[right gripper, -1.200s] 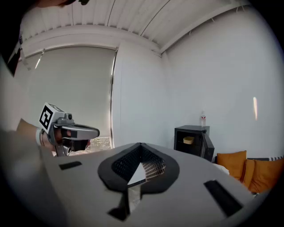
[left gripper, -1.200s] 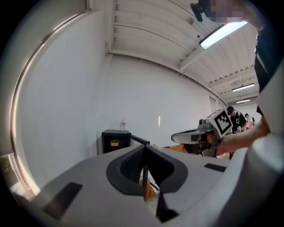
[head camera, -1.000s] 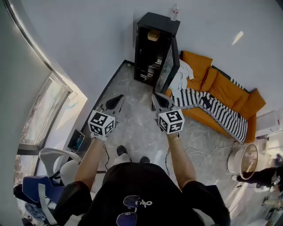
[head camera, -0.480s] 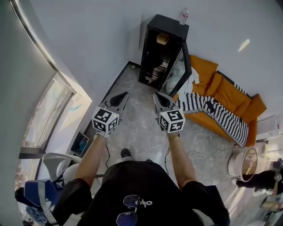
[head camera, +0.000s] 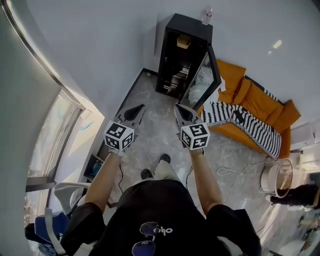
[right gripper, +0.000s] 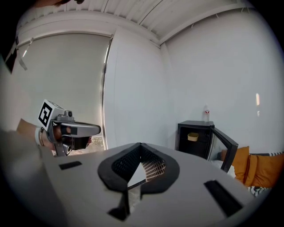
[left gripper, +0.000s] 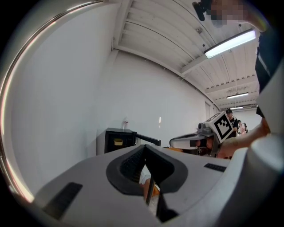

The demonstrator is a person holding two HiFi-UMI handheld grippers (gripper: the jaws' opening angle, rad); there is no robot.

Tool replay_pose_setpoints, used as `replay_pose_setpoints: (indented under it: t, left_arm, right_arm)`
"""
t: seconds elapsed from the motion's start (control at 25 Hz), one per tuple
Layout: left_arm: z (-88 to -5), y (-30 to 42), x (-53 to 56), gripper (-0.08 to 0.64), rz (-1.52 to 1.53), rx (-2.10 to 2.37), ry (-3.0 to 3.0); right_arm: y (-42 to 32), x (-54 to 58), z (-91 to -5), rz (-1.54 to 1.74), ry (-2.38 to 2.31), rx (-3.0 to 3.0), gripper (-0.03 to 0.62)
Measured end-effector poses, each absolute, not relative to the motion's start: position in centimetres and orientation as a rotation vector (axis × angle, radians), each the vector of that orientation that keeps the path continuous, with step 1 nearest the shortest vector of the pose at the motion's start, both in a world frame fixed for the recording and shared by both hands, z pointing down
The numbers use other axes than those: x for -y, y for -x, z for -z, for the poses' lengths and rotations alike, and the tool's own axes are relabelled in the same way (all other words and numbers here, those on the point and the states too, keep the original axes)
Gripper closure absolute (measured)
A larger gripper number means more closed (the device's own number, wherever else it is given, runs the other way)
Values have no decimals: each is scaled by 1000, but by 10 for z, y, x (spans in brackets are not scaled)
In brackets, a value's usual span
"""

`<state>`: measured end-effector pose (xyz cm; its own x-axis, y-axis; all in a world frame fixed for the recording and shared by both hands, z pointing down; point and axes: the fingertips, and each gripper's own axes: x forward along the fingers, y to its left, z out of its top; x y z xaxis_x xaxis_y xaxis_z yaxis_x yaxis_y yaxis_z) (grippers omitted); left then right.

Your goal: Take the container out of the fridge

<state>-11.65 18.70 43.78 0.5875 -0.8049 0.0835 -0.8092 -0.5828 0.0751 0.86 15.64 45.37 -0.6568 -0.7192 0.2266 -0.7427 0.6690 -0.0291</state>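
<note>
Pointing toward twelve o'clock over the grey floor [head camera: 155, 107], the left gripper [head camera: 136, 110] has its fingers pressed together on nothing. Beside it, at its three o'clock, the right gripper [head camera: 180, 111] is likewise closed and empty. Well ahead at twelve o'clock stands the black fridge [head camera: 172, 60], its door [head camera: 206, 75] swung open to the right. The yellow container [head camera: 183, 41] sits on its top shelf and a bottle [head camera: 206, 15] on its roof. An orange sofa [head camera: 257, 102] lies at two o'clock.

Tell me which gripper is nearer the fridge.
Right. The right gripper is nearly in line with the open fridge, just below its door in the head view. The left gripper is off to the fridge's left, farther away. Both are well short of it.
</note>
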Motion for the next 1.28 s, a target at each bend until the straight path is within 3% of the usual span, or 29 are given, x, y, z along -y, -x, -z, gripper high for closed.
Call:
replay_pose_setpoints:
  t: [0.76,1.28]
  left_arm:
    - [-450,143,-36,552,-101,1319,-2739]
    - [-440,104,149,552,-148,1226,-2792]
  right_arm:
    - [23,-4,-462,-189,-1233,2692,586]
    - [-19,173,-463,-243,-1323,2654,586]
